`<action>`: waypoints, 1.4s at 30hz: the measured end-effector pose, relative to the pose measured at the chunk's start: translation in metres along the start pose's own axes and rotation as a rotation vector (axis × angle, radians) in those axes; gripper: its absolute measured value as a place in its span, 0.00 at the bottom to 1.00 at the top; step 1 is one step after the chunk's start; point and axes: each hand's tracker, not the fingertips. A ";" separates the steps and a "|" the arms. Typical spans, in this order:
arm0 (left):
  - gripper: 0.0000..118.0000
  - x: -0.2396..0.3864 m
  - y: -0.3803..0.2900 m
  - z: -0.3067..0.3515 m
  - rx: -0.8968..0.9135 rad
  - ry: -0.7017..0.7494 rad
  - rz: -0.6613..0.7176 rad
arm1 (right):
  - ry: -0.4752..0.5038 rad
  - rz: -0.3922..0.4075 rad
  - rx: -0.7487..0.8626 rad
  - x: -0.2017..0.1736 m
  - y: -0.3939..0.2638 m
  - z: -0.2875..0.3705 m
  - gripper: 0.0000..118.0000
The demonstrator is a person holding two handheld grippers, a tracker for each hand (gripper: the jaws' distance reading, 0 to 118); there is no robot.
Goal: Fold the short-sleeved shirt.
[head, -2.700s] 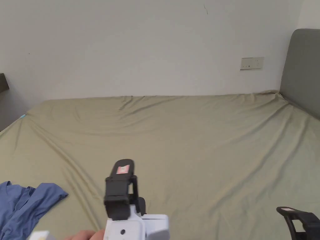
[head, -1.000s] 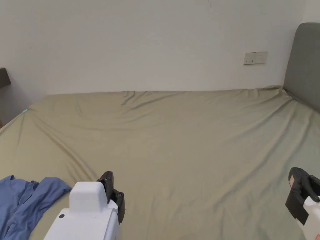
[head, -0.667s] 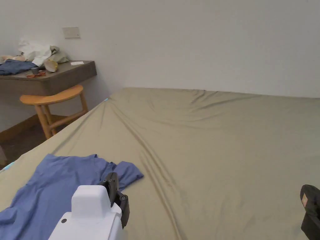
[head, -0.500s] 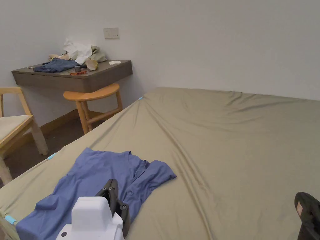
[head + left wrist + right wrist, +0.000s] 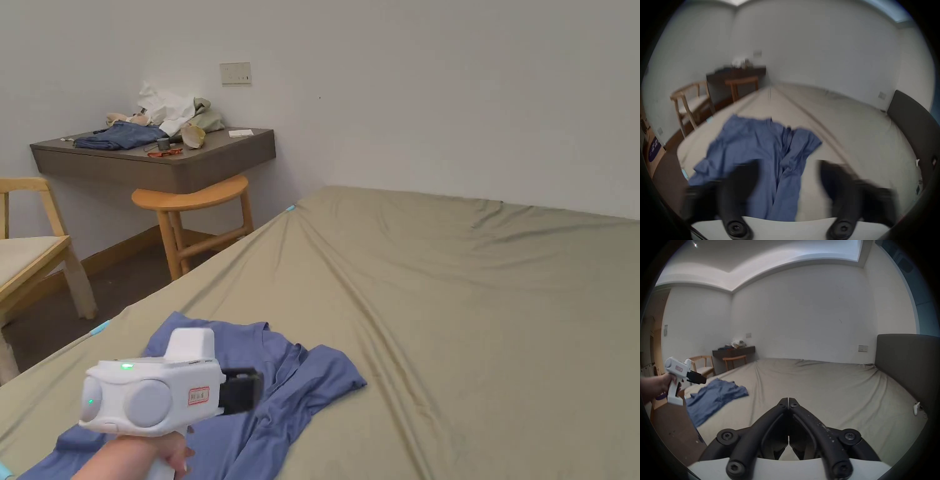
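**Blue shirt crumpled at the bed's near left corner**

Short-sleeved shirt [image 5: 262, 400] of plain blue cloth, lying rumpled on the olive-sheeted bed [image 5: 475, 325] at its near left corner, beside the left edge. Long axis running from the near edge toward the far side, collar end farther in, one sleeve spread toward the bed's middle; body bunched into lengthwise folds, hem spilling over the near edge. Left gripper [image 5: 786, 178] held above the shirt, apart from it, jaws spread wide, blurred. Right gripper [image 5: 788, 400] over bare sheet well right of the shirt, jaws pressed together, holding nothing.
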 end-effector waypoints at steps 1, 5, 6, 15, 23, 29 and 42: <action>1.00 -0.003 -0.002 -0.020 -0.047 0.027 -0.001 | -0.012 0.008 -0.024 0.003 -0.003 -0.001 0.01; 0.96 0.000 -0.013 -0.066 -0.143 0.050 -0.069 | -0.072 -0.017 -0.118 0.016 -0.027 -0.016 0.01; 0.96 0.002 -0.017 -0.080 -0.189 0.044 -0.083 | -0.072 -0.033 -0.139 0.018 -0.030 -0.020 0.01; 0.97 -0.009 -0.038 -0.139 -0.330 0.115 -0.070 | -0.045 -0.009 -0.195 0.009 -0.036 -0.036 0.01; 0.05 0.028 -0.035 -0.094 -0.152 0.208 -0.273 | -0.020 -0.066 -0.215 0.007 -0.042 -0.036 0.01; 0.05 0.003 0.029 -0.017 0.103 0.210 -0.122 | -0.043 -0.009 -0.124 0.014 -0.021 -0.011 0.01; 0.05 0.149 0.131 0.160 0.542 -0.096 -0.289 | -0.140 -0.174 0.036 0.061 -0.003 0.040 0.01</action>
